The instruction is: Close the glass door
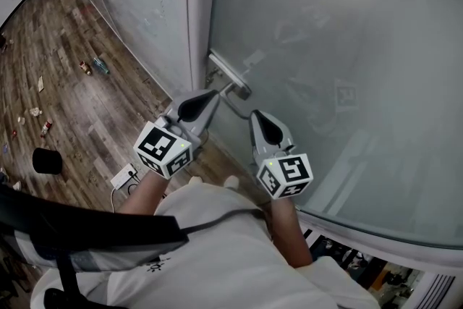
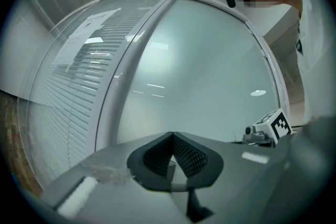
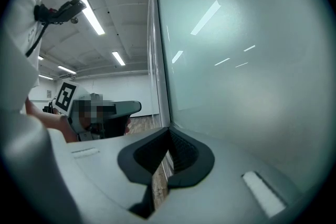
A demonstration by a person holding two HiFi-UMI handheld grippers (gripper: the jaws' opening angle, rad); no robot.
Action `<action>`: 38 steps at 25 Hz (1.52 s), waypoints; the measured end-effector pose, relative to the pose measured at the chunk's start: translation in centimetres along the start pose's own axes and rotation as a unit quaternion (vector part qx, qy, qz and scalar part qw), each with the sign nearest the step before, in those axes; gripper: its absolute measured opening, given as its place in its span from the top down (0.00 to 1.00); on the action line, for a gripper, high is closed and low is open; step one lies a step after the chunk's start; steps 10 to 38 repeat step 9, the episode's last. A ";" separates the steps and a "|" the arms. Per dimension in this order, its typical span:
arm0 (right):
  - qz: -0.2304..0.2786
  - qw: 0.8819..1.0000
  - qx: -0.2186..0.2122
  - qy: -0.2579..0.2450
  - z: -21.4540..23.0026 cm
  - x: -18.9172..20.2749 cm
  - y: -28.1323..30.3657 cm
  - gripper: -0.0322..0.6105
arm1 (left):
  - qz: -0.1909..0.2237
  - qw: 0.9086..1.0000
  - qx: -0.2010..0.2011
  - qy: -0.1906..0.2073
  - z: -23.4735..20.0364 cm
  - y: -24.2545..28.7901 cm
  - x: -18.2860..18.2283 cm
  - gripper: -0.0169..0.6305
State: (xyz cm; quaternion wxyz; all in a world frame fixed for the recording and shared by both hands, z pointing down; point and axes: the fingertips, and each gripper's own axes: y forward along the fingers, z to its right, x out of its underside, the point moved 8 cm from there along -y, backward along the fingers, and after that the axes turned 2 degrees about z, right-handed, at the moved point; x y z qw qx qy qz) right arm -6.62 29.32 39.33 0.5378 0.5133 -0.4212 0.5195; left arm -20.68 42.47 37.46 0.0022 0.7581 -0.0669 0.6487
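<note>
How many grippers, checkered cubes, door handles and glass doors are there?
Grippers: 2 (left gripper, right gripper)
Marker cubes: 2 (left cube, right cube)
Door handle: 1
Glass door: 1
Total: 6
</note>
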 end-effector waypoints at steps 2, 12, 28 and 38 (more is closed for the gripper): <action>-0.004 1.000 0.004 -0.005 -0.2 -0.1 0.2 0.94 | 0.000 1.000 0.001 -0.002 -0.4 -0.2 0.0 0.97; -0.022 0.999 0.016 -0.019 -1.1 0.4 1.1 0.94 | -0.003 1.000 0.002 -0.010 -2.0 -1.6 0.4 0.97; -0.022 0.999 0.016 -0.019 -1.1 0.4 1.1 0.94 | -0.003 1.000 0.002 -0.010 -2.0 -1.6 0.4 0.97; -0.022 0.999 0.016 -0.019 -1.1 0.4 1.1 0.94 | -0.003 1.000 0.002 -0.010 -2.0 -1.6 0.4 0.97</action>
